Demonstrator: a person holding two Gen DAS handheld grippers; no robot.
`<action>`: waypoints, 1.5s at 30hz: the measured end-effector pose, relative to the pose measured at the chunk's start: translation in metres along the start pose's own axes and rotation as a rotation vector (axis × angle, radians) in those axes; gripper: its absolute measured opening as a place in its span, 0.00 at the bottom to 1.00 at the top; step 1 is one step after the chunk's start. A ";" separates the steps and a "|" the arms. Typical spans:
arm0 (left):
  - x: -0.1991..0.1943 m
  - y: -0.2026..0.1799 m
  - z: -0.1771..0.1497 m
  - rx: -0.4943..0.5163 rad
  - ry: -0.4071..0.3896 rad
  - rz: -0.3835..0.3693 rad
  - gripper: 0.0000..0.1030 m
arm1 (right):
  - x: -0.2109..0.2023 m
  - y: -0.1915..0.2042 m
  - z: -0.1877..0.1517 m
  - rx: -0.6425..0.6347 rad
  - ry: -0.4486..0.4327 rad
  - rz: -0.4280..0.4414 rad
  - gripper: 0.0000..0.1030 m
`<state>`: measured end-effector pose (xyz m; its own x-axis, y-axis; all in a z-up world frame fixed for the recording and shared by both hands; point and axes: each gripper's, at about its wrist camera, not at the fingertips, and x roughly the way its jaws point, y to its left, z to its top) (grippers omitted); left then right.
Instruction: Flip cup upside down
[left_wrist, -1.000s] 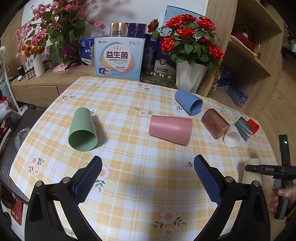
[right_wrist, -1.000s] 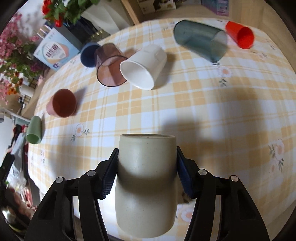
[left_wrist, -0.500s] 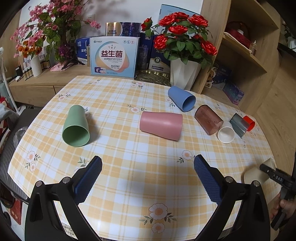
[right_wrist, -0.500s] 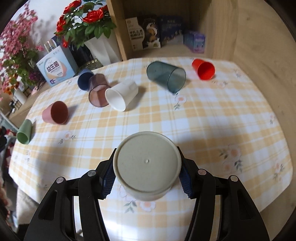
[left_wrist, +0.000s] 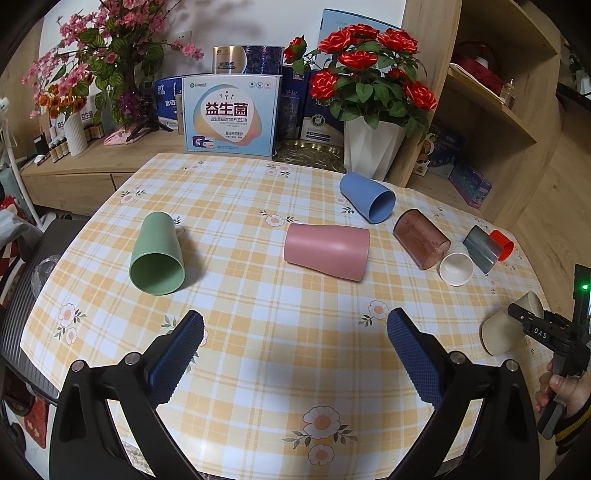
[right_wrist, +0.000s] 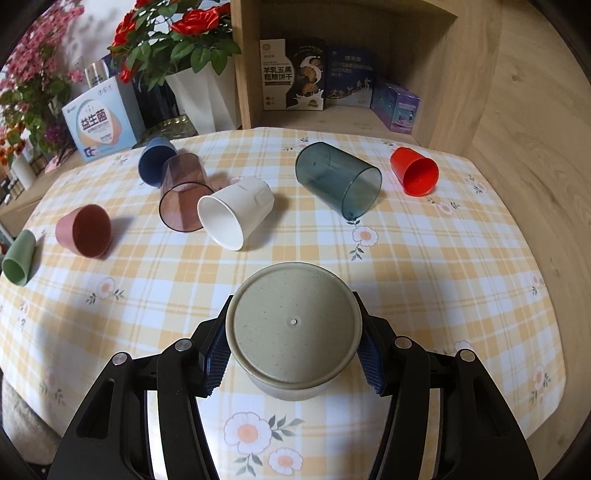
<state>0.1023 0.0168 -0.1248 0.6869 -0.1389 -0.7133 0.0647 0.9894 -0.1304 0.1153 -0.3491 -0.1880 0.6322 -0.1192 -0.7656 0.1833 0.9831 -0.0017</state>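
from the left edge of the checked tablecloth (left_wrist: 258, 332), a green cup (left_wrist: 157, 254) lies on its side, mouth toward the camera. next to the right comes a pink cup (left_wrist: 327, 249) on its side, then a blue cup (left_wrist: 367, 197) farther back, a brownish clear cup (left_wrist: 421, 240), a white cup (left_wrist: 456, 267) just beside it, a grey tinted clear cup (left_wrist: 482, 247) and a small red cup (left_wrist: 502, 243), all tipped over.

the left gripper (left_wrist: 295, 354) hangs over the near part of the table with its blue pads spread wide and nothing between them.

at the far right, near the table's right edge, the right gripper (right_wrist: 293, 360) has its pads pressed against both sides of the beige speckled cup (right_wrist: 293, 325). the cup is tilted, base up and toward the wrist camera, rim angled down at the cloth. in the left wrist view the same cup seems lifted off the table or barely grazing it; i cannot tell which.

the flip looks partly done. risks from here: the pads hold a smooth tapered wall, so the cup may slip or pivot as the wrist turns. if it is lowered while tilted, one rim edge would land first and it may topple. it is also close to the table edge, so a fumble could send it off the side.
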 end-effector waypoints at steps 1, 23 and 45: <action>0.000 0.000 0.000 -0.002 0.001 0.000 0.94 | 0.001 0.002 0.000 -0.005 0.001 -0.002 0.55; -0.034 -0.010 0.023 0.042 -0.066 -0.045 0.94 | -0.055 0.003 0.025 0.012 -0.069 0.083 0.85; -0.162 -0.043 0.047 0.207 -0.336 -0.049 0.94 | -0.246 0.019 0.025 0.042 -0.407 0.017 0.85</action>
<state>0.0222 -0.0011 0.0281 0.8756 -0.1980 -0.4406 0.2240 0.9746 0.0073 -0.0175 -0.3045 0.0162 0.8801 -0.1563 -0.4484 0.1953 0.9799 0.0417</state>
